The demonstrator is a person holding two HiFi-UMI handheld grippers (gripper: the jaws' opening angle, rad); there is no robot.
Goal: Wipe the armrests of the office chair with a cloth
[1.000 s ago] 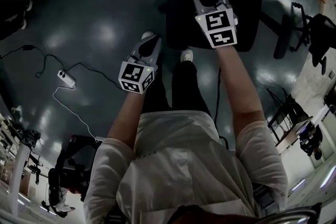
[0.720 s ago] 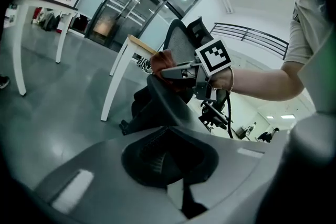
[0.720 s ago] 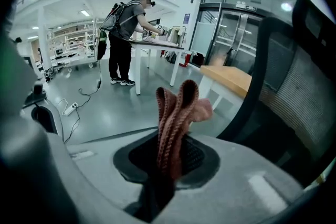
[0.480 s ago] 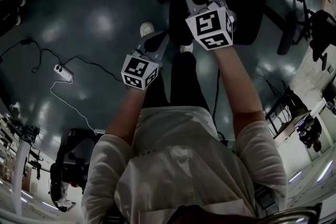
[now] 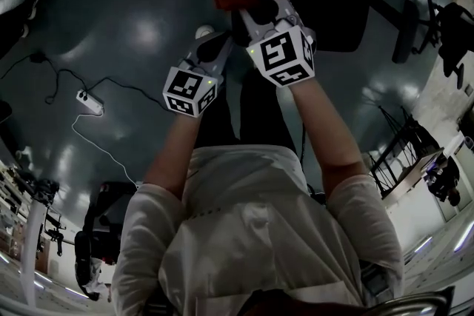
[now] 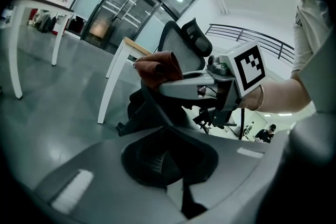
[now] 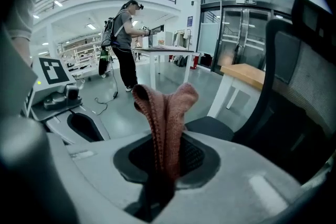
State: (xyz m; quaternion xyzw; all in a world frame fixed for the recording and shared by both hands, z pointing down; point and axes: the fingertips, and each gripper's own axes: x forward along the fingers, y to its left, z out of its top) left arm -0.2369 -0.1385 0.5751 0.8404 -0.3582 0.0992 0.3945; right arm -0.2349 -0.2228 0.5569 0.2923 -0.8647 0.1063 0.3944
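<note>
Presently, we find the cloth (image 7: 165,123) off the office chair (image 7: 304,76). It is held in the air in front of the backrest and touches no part of the chair in any view. The right gripper (image 5: 250,9) has its jaws closed tight on the lower part of the cloth, which stands up out of them. The left gripper (image 5: 213,49) sits just beside the right one, nearer the person. Its jaws are drawn together with only a thin slit between them, and nothing is held there. We cannot make out either armrest with certainty. A dark pad (image 7: 210,127) beyond the cloth may be the seat or an arm pad, and we cannot tell which. On this evidence we judge the wiping not under way at this moment. The pictures do not show whether any armrest has already been wiped, so both must be treated as outstanding. The cloth is reddish-brown with a ribbed, knitted weave. It is folded on itself into a narrow bunch ending in two rounded lobes at the top. We note no visible soiling on it, though the light is dim. A white table (image 6: 113,81) stands behind the chair.
</note>
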